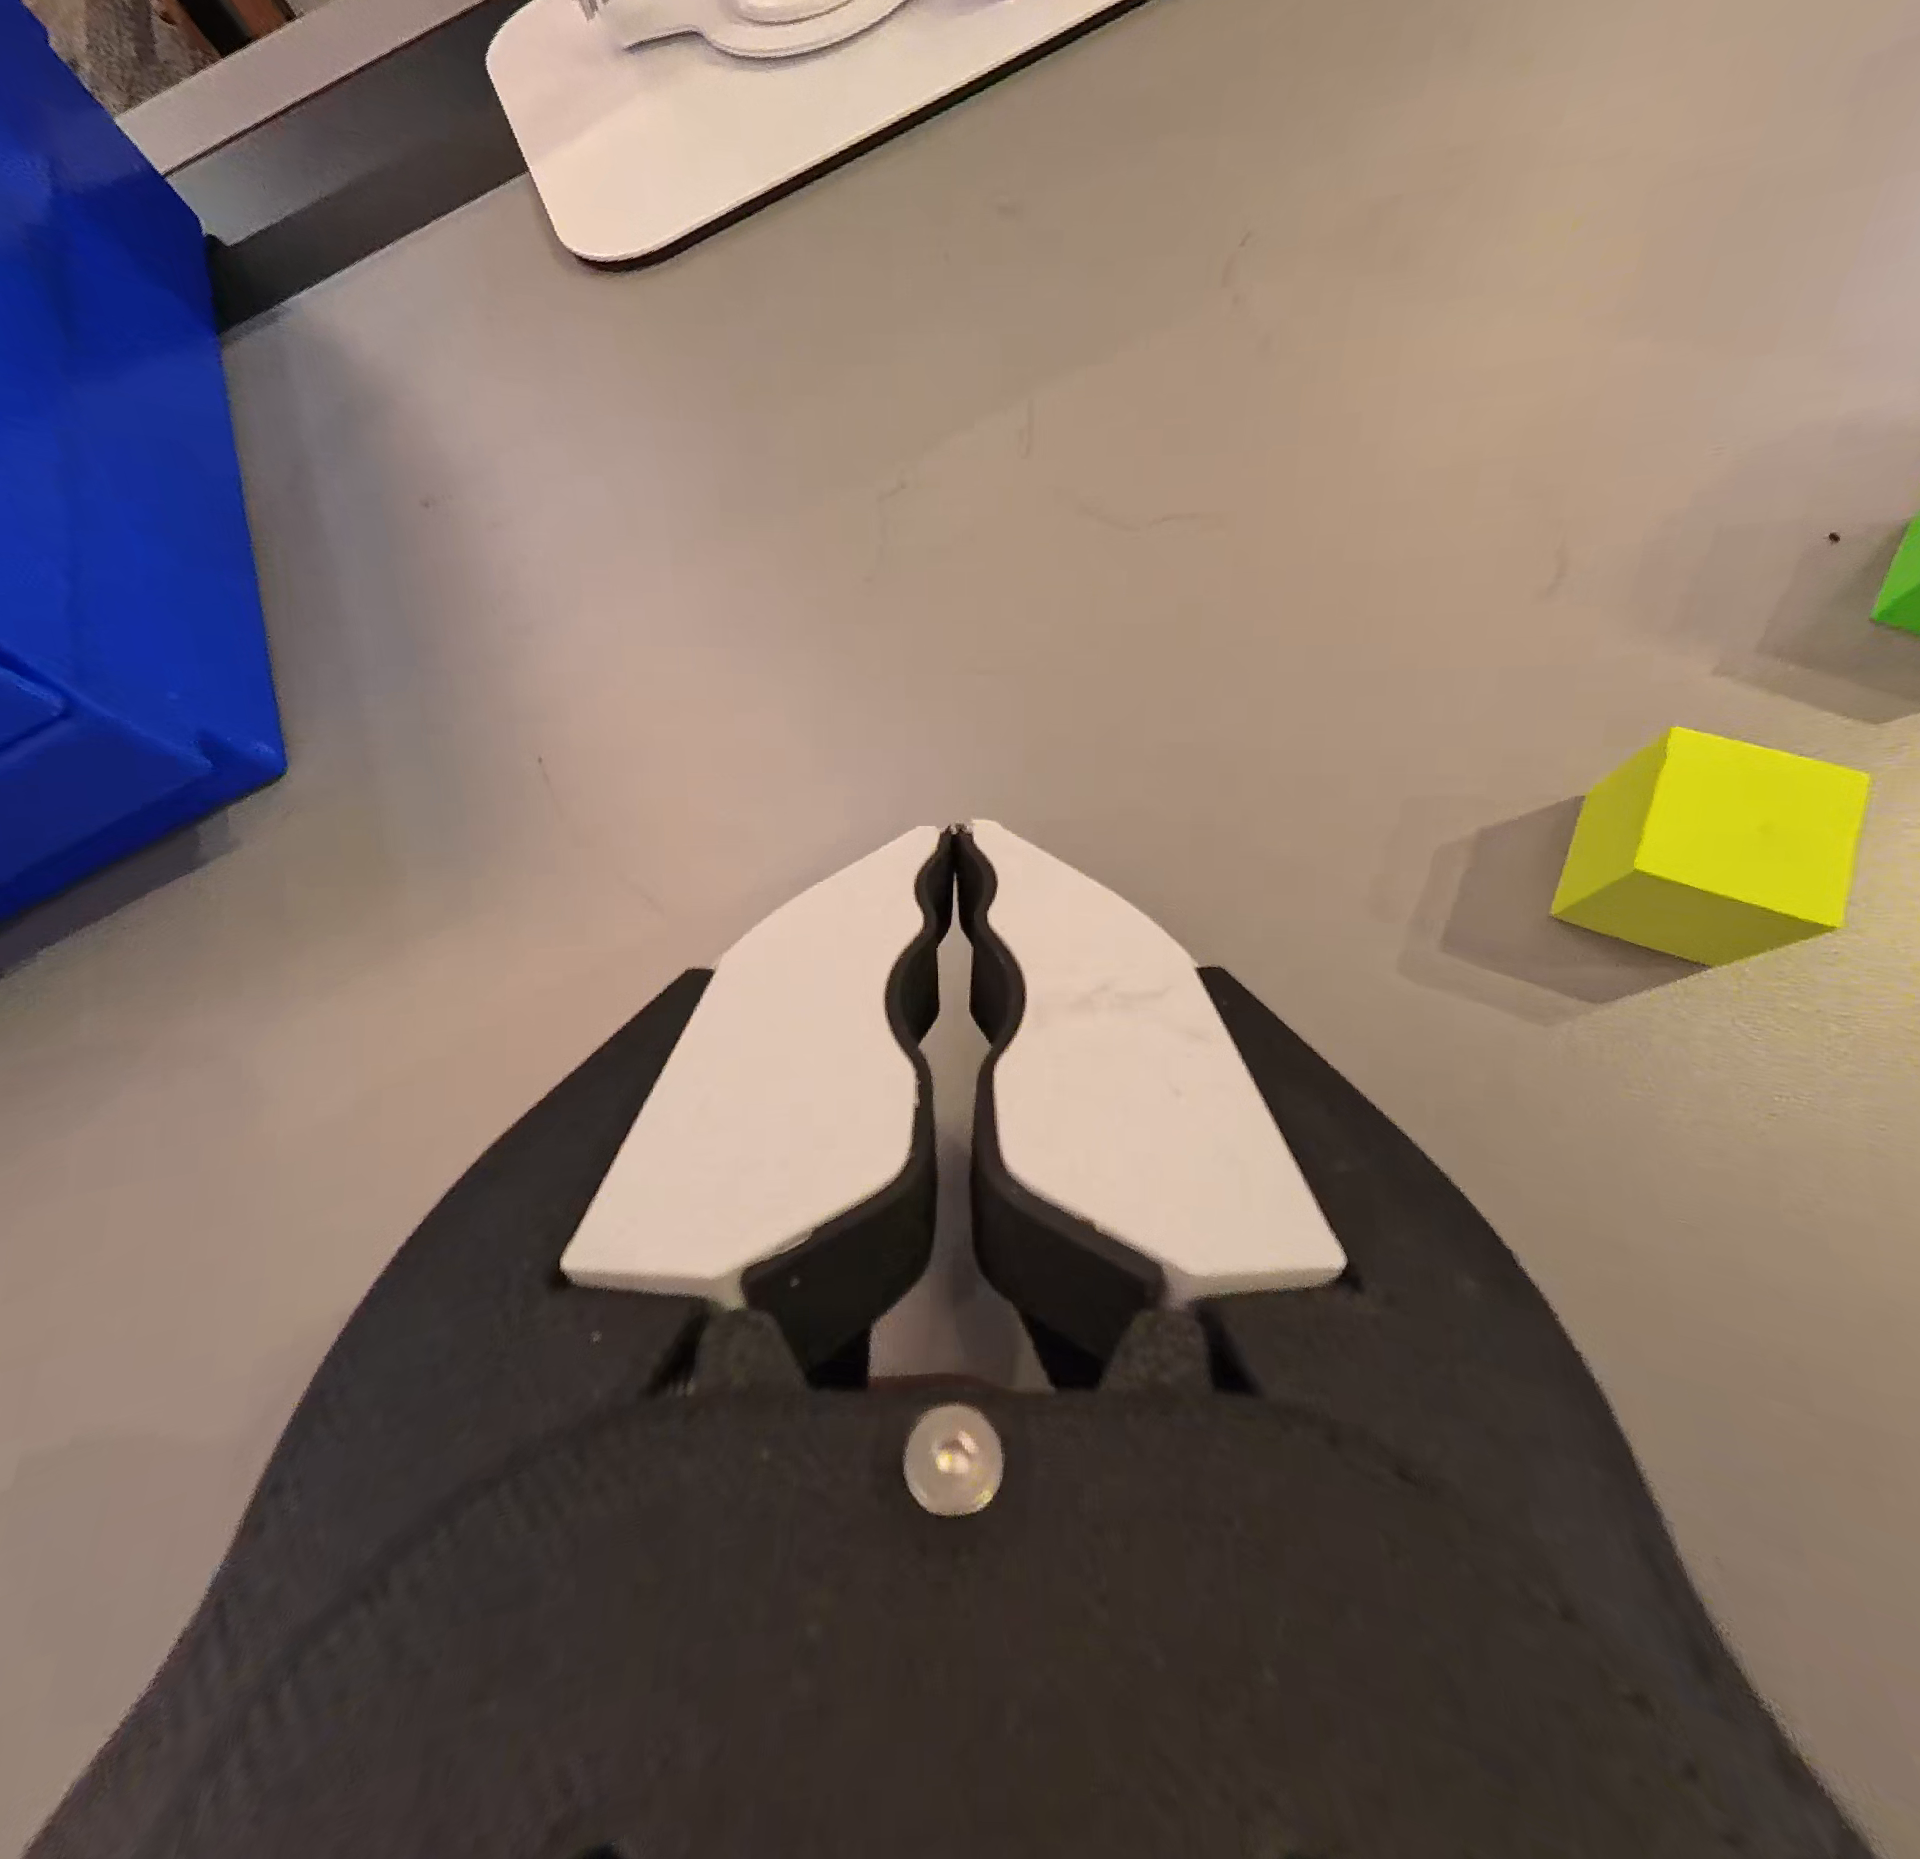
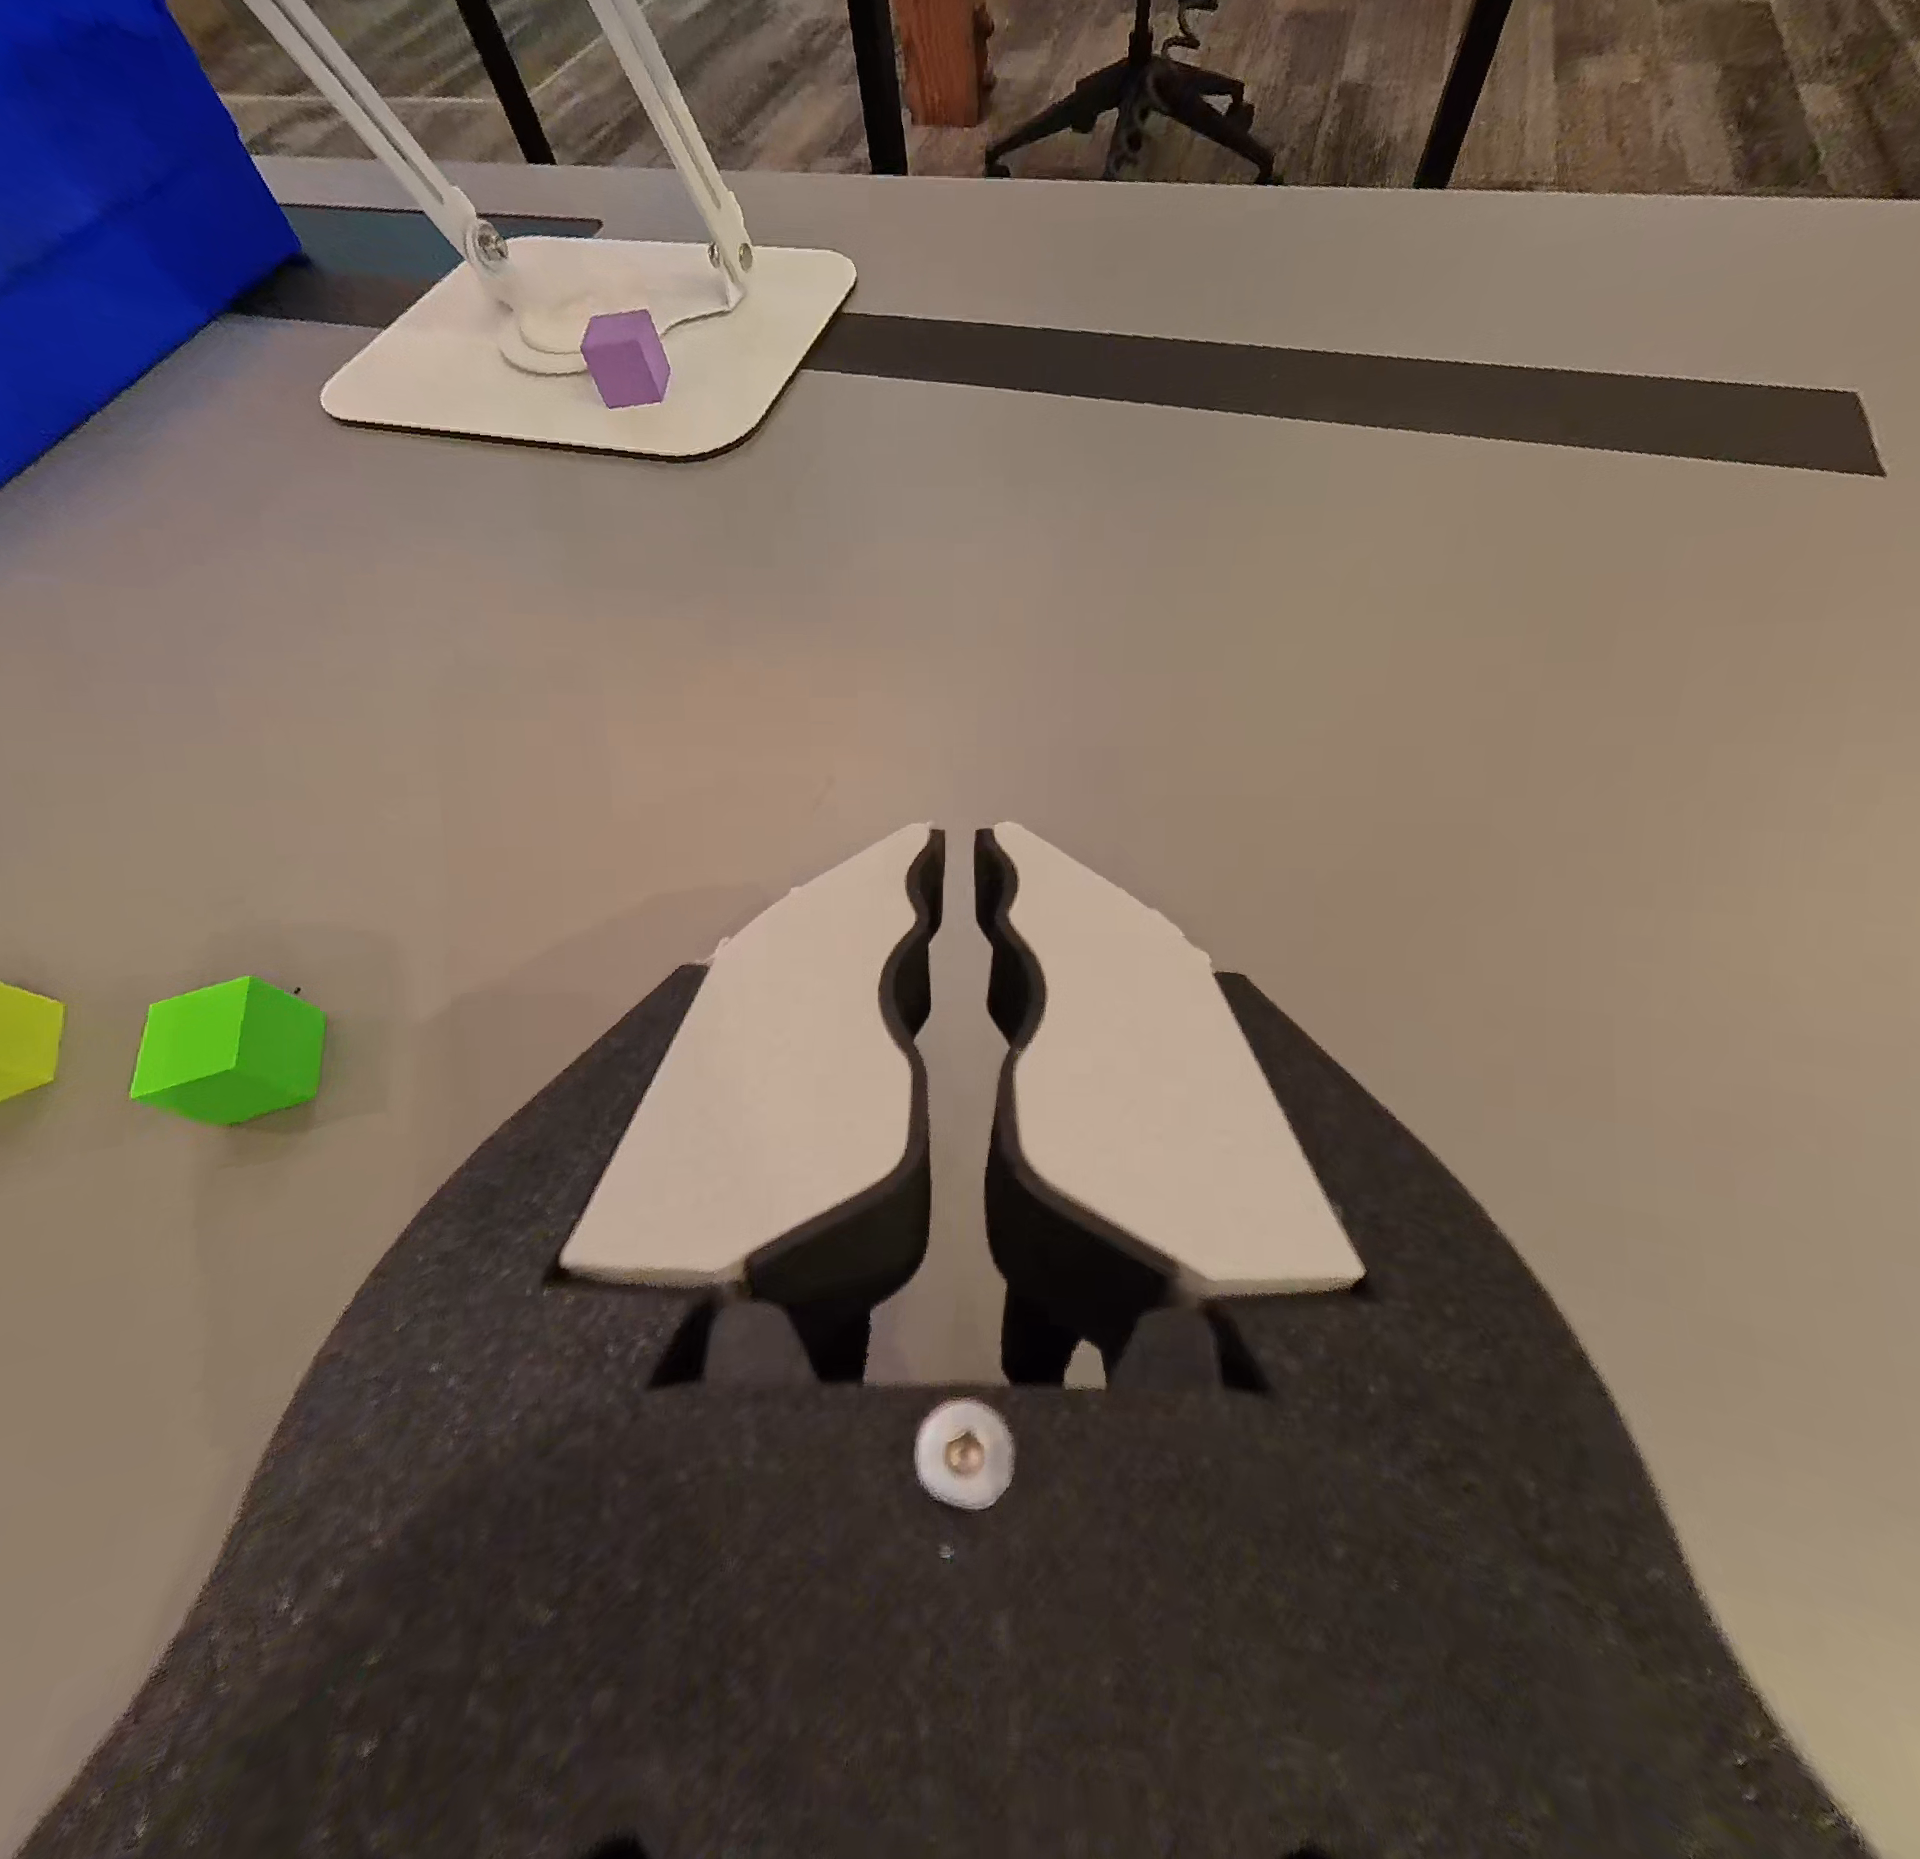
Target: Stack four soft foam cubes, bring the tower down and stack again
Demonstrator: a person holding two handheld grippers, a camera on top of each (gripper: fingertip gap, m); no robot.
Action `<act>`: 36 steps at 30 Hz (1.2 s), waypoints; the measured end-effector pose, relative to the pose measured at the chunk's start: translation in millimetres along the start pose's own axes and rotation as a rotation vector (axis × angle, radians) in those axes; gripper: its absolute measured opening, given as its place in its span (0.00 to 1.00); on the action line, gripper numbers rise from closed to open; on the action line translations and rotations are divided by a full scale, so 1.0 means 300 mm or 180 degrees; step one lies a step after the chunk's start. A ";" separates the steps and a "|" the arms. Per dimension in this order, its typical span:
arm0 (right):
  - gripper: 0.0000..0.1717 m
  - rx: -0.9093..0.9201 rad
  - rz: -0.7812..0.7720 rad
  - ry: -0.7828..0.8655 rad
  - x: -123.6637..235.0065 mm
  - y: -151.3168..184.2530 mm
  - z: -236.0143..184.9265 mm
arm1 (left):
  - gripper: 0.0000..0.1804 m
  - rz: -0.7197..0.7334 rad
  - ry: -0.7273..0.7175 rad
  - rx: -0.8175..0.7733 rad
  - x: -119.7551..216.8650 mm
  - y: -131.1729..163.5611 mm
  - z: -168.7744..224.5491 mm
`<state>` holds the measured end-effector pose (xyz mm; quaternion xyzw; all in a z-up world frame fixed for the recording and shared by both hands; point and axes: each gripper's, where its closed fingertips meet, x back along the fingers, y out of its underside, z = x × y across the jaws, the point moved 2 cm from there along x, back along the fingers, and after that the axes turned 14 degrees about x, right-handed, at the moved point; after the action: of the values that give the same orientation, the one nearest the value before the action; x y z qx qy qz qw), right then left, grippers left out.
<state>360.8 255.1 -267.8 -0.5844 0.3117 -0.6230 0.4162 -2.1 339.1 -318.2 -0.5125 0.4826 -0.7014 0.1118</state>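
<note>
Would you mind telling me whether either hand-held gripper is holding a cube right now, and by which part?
Neither: the left hand-held gripper is shut on nothing, the right hand-held gripper slightly open.

You are working in what looks like an office. Behind the grey worktop (image 2: 1247, 614) you see a wood-pattern floor (image 2: 1714, 64), a black swivel chair base (image 2: 1132, 116) and dark desk legs (image 2: 873, 53). A white stand (image 2: 582, 355) sits on the worktop.
</note>
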 end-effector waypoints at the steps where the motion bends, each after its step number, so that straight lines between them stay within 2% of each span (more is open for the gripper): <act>1: 0.03 0.0011 -0.0007 -0.0019 -0.002 0.001 -0.003 | 0.00 0.0003 -0.0003 -0.0010 0.000 0.000 0.001; 9: 0.05 0.0100 0.0049 -0.0113 -0.009 -0.012 -0.027 | 0.00 -0.0028 -0.0009 -0.0098 -0.003 0.005 0.010; 14: 0.06 0.0072 0.0047 -0.0140 -0.012 -0.006 -0.025 | 0.00 0.0077 0.0158 -0.0098 -0.023 -0.036 0.019; 17: 0.06 0.0054 0.0033 -0.0156 -0.018 0.003 -0.021 | 0.07 0.0150 0.0282 -0.0252 -0.060 -0.101 0.045; 18: 0.07 0.0050 0.0025 -0.0162 -0.022 0.007 -0.020 | 0.12 0.0265 0.0328 -0.0315 -0.070 -0.143 0.059; 20: 0.07 0.0046 -0.0024 -0.0159 -0.031 0.024 -0.015 | 0.15 0.0416 0.0473 -0.0485 -0.098 -0.232 0.098; 24: 0.08 -0.0008 -0.0092 -0.0177 -0.048 0.057 -0.002 | 0.21 0.0476 0.0617 -0.1159 -0.219 -0.373 0.175; 28: 0.09 -0.0054 -0.0168 -0.0215 -0.065 0.089 0.010 | 0.27 0.0359 0.0703 -0.1486 -0.387 -0.460 0.207; 32: 0.10 -0.0006 -0.0276 -0.0244 -0.072 0.110 0.016 | 0.32 0.0162 0.0556 -0.2024 -0.552 -0.499 0.192; 36: 0.10 0.0058 -0.0368 -0.0343 -0.081 0.120 0.002 | 0.36 -0.0092 0.0574 -0.2218 -0.663 -0.527 0.193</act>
<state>366.1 260.2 -310.7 -0.6302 0.2490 -0.6165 0.4011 188.6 516.7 -313.9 -0.4627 0.6933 -0.5387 -0.1225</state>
